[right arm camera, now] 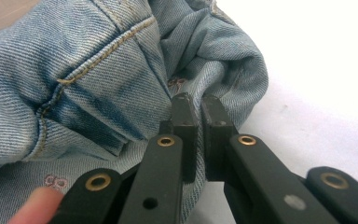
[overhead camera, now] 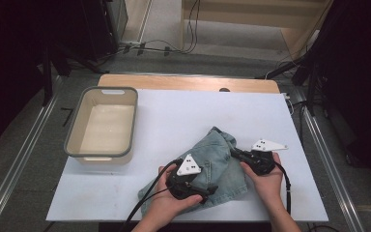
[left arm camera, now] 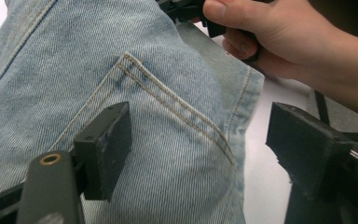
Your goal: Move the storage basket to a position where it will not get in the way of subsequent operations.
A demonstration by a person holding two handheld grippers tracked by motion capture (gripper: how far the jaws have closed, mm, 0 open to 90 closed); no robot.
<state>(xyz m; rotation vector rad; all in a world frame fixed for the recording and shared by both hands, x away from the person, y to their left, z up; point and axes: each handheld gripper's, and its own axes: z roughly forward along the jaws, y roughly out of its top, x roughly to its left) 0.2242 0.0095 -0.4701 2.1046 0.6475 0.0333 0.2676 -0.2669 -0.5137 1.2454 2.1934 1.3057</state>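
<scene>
Jeans (overhead camera: pixel 220 166) lie crumpled on the white table (overhead camera: pixel 174 125), near its front edge, well to the right of a grey-rimmed tub (overhead camera: pixel 77 140). In the high view the left claw (overhead camera: pixel 207 191) lies over the jeans' front part, held in the left hand (overhead camera: pixel 171 198); the right claw (overhead camera: pixel 234 153) meets the jeans' right edge, held in the right hand (overhead camera: pixel 265 179).

In the left gripper view the left claw (left arm camera: pixel 205 149) is spread wide above a back pocket (left arm camera: pixel 168 126) of the jeans (left arm camera: pixel 74 70), its jaws not pressing the cloth. The right hand (left arm camera: pixel 279 32) shows at the top.

In the right gripper view the right claw (right arm camera: pixel 199 112) is pressed together, pinching a fold of the jeans (right arm camera: pixel 74 70) at their edge, beside bare table (right arm camera: pixel 317 70).
</scene>
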